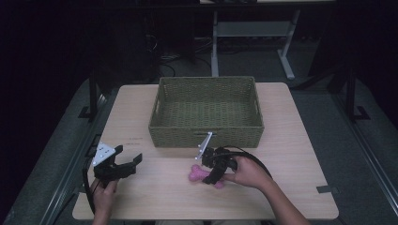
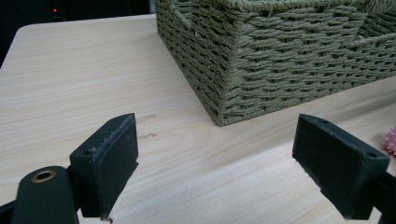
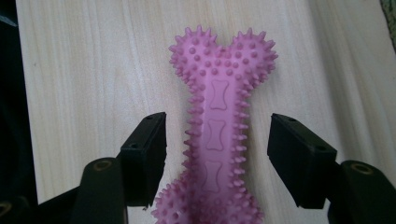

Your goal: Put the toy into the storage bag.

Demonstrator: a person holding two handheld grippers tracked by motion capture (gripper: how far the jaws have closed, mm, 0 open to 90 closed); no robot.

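A pink spiky bone-shaped toy (image 1: 199, 174) lies flat on the wooden table (image 1: 291, 154), in front of a green woven basket (image 1: 206, 133). My right gripper (image 1: 210, 174) is down over the toy, held in a hand that reaches in from the lower right. In the right gripper view the toy's shaft (image 3: 217, 126) runs between the two black pads (image 3: 147, 154), with a gap on each side, so the gripper (image 3: 217, 140) is open around it. My left gripper (image 1: 130, 153) rests at the table's left front, open, with bare wood between its pads (image 2: 109, 163).
The basket's near corner (image 2: 224, 93) stands just ahead of the left gripper (image 2: 219, 154), and an edge of the pink toy (image 2: 391, 140) shows far right. The basket is empty inside. Beyond the table are a dark floor, cables and a desk frame (image 1: 286, 56).
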